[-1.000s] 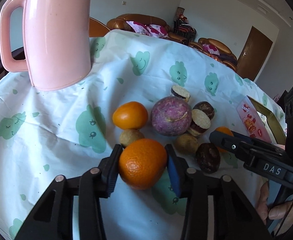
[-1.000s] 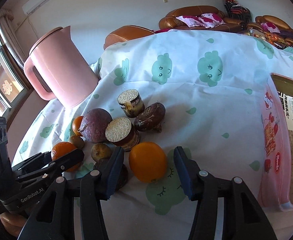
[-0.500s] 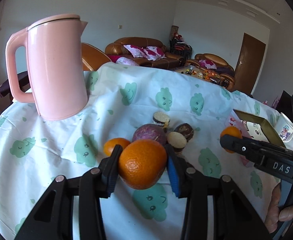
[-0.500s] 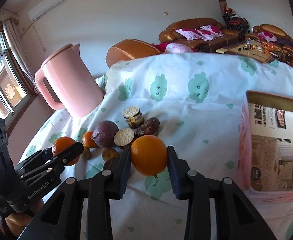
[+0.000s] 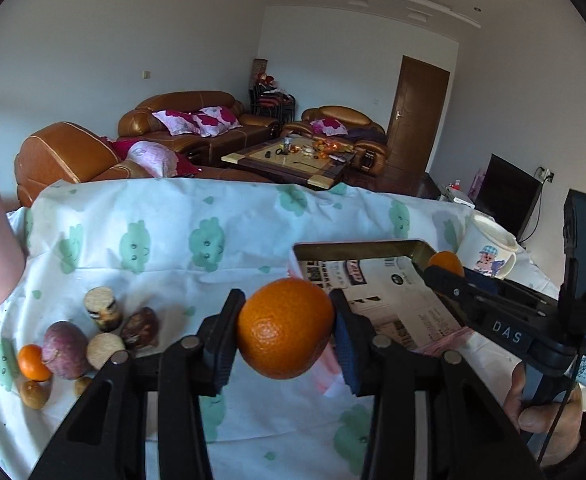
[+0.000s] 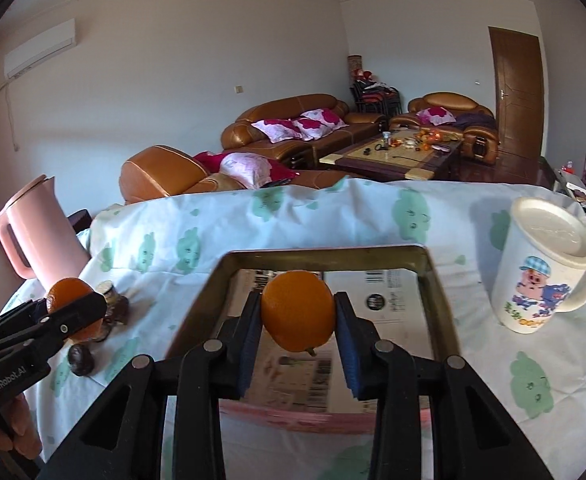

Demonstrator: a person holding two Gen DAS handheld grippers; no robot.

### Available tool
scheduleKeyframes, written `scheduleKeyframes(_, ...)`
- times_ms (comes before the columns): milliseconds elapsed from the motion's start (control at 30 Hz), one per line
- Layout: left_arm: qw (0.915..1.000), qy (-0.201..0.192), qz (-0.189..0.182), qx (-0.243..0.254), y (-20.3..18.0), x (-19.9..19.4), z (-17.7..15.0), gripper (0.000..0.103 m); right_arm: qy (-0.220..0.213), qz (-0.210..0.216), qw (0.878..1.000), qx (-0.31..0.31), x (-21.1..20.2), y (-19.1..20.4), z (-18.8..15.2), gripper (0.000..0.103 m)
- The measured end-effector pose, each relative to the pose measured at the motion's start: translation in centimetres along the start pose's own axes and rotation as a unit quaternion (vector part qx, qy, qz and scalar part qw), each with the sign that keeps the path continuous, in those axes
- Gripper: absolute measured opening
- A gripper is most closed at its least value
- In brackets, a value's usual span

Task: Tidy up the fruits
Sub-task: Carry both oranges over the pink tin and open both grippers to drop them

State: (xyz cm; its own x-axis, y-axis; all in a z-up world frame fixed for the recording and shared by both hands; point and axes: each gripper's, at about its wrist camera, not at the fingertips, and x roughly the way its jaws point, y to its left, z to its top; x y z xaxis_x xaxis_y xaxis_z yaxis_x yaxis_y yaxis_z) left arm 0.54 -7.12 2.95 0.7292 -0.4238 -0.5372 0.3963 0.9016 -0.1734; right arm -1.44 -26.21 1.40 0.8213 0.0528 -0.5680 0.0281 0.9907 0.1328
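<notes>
Two round oranges are up off the table, one in each gripper. The left gripper (image 5: 286, 330) is clamped on a dimpled orange citrus (image 5: 285, 328), its black fingers (image 5: 223, 334) pressing both sides, and the fruit hangs in the air in front of the near corner of the pink rectangular tin box (image 5: 445, 340). Over on the other side, the right gripper (image 6: 297, 316) squeezes a second smooth orange fruit (image 6: 297, 314) with a small stem nub at its underside, and this one is held above the open box, whose brassy rim (image 6: 439, 300) frames a printed paper lining (image 6: 389, 300).

From the left wrist view, the right gripper's black body comes in from the right with its orange (image 5: 447, 262) peeking above the box's far corner. From the right wrist view, the left gripper's orange (image 6: 69, 292) shows at the far left.

Back on the white tablecloth with green cloud faces (image 5: 165, 236), the remaining pile sits well apart from the box: a purple round fruit (image 5: 63, 350), a small tangerine (image 5: 32, 362) touching it, two cut brown pieces with pale sponge-like faces (image 5: 101, 306), a dark brown wrinkled fruit (image 5: 141, 326), and two little tan kiwi-like fruits (image 5: 33, 394) at the front.

A pink plastic kettle (image 6: 37, 232) stands at the left end of the table, and a white lidded cartoon mug (image 6: 545, 264) stands just right of the box.
</notes>
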Motion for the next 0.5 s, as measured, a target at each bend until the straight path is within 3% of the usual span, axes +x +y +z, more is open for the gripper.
scheduleKeyframes(233,0.9984,0.039,-0.019,0.036,-5.9,4.6,0.4,0.044,0.025,-0.016,1.0,0.007,0.8,-4.3,-0.7,0.037)
scheduleKeyframes(500,0.9948,0.09,-0.001,0.047,-7.8,8.0,-1.1,0.044,0.045,0.001,0.998,0.033,1.4,-5.5,-0.8,0.038)
